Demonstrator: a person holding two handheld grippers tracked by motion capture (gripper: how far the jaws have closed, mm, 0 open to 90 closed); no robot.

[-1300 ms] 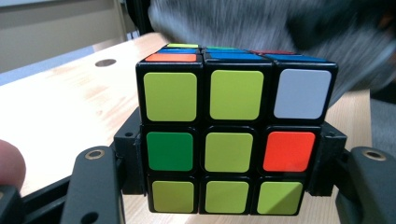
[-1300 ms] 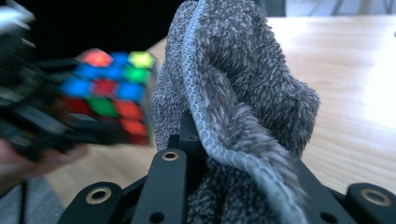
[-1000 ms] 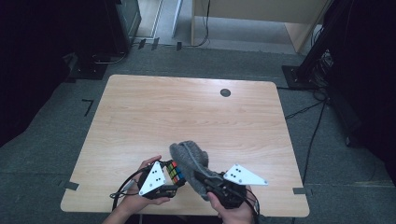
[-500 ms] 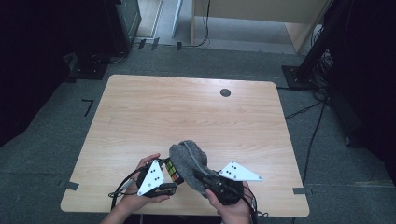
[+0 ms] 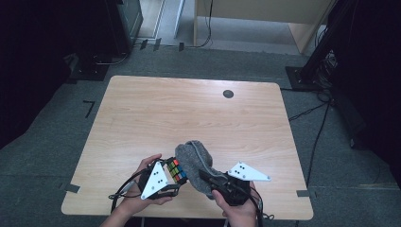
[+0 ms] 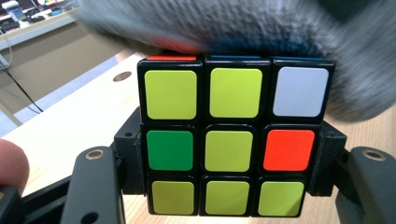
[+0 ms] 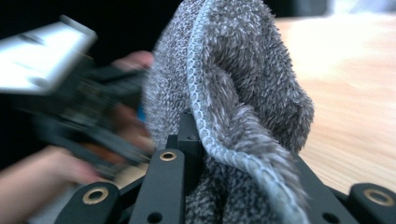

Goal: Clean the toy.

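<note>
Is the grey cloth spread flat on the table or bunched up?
Bunched up: the grey cloth rises in a folded hump from the right gripper, against the cube.

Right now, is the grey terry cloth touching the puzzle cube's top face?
Touching. The left gripper view shows the grey terry cloth pressed onto the top edge of the multicoloured puzzle cube, with no gap between them.

No text, label, brand, number or sign can be read anywhere here. The cube [image 6: 235,138] carries plain colour stickers with no print, and the grey plates [image 5: 248,172] on the grippers bear small dark dots, not letters or figures.
</note>
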